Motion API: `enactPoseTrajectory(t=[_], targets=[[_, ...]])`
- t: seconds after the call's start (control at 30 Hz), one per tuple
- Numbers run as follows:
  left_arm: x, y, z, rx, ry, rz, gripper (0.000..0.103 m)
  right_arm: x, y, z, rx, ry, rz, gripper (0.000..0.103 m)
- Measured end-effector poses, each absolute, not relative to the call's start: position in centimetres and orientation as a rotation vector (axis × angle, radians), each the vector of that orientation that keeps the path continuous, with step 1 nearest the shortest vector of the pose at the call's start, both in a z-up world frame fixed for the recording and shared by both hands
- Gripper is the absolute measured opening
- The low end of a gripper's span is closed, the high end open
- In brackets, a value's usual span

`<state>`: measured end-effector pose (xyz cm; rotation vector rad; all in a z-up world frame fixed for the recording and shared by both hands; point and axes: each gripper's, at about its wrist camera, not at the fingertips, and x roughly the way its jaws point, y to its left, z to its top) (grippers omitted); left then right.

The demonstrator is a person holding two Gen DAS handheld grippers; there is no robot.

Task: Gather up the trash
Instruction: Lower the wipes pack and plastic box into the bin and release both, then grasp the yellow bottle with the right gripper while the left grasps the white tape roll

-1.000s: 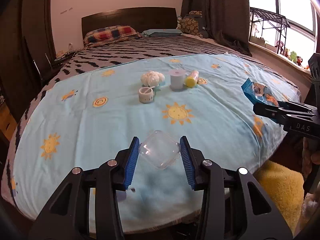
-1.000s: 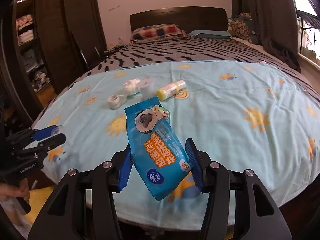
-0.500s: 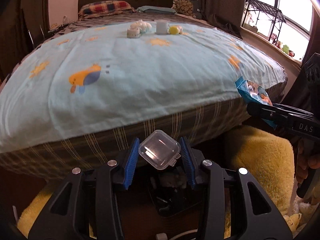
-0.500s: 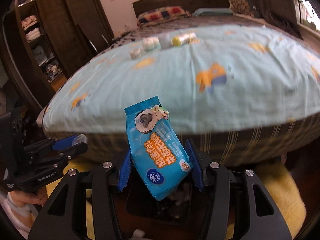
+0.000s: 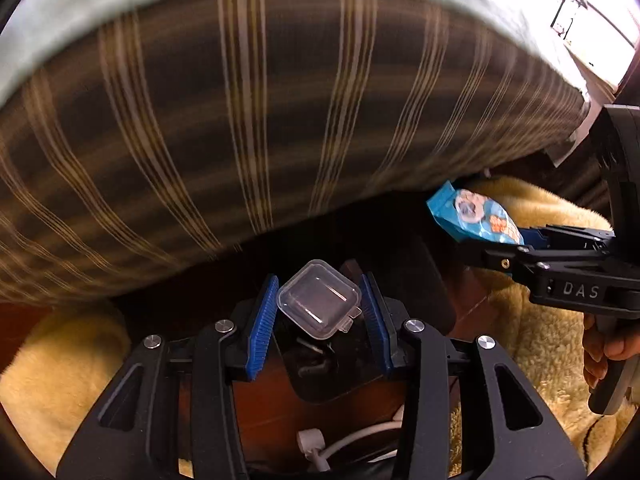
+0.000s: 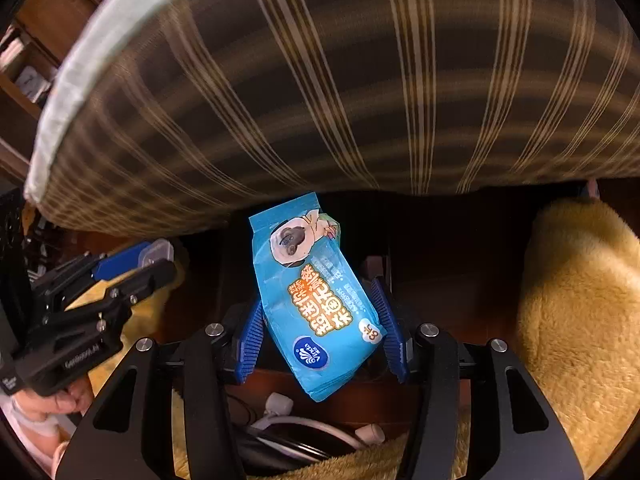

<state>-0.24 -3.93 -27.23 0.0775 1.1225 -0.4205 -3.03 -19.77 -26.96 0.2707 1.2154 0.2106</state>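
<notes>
2 claws: left (image 5: 318,312) grips clear box (image 5: 319,299), right (image 6: 322,322) blue packet (image 6: 316,300).

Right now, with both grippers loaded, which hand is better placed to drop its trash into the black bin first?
Left, probably. The left gripper holds the clear plastic box directly above the black bin. The right gripper grips the blue wipes pack, which hides whatever lies below it.

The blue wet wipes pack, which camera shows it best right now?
The right wrist view: the blue wet wipes pack fills the centre, its printed front facing the camera, clamped between the right gripper's blue pads. The left wrist view shows only its top end at the right side, sticking out of that gripper, small and slanted.
</notes>
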Motion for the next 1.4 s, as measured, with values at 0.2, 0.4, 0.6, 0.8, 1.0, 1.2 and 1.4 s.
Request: enactPoseTrajectory(t=[0.2, 0.4, 0.6, 0.8, 1.0, 1.2, 1.4], targets=[[-0.6, -4.1, -30.2, 0.064, 1.200, -0.428, 0.040, -2.6, -18.6, -29.0, 0.257, 1.243, 0.212, 0.053], [-0.5, -4.1, -30.9, 0.063, 1.217, -0.430, 0.040, -1.9, -17.3, -29.3, 0.255, 1.239, 0.212, 0.055], [-0.3, -3.1, -31.3, 0.045, 1.234, -0.403, 0.049, -1.9, -17.7, -28.3, 0.252, 1.216, 0.180, 0.073], [-0.3, -2.4, -30.1, 0.039, 1.220, -0.379, 0.057, -1.9, -19.9, -25.9, 0.268, 1.156, 0.140, 0.077], [-0.5, -2.0, -25.3, 0.042, 1.120, -0.371, 0.068, -2.8, -21.5, -20.6, 0.239, 1.023, 0.146, 0.080], [-0.5, -1.4, -17.6, 0.059, 0.917, -0.376, 0.077, -3.0, -22.3, -12.7, 0.175, 0.803, 0.152, 0.086], [1.6, -0.9, -11.5, 0.098, 0.753, -0.343, 0.091, 1.7, -22.2, -9.1, 0.119, 0.721, 0.137, 0.087]])
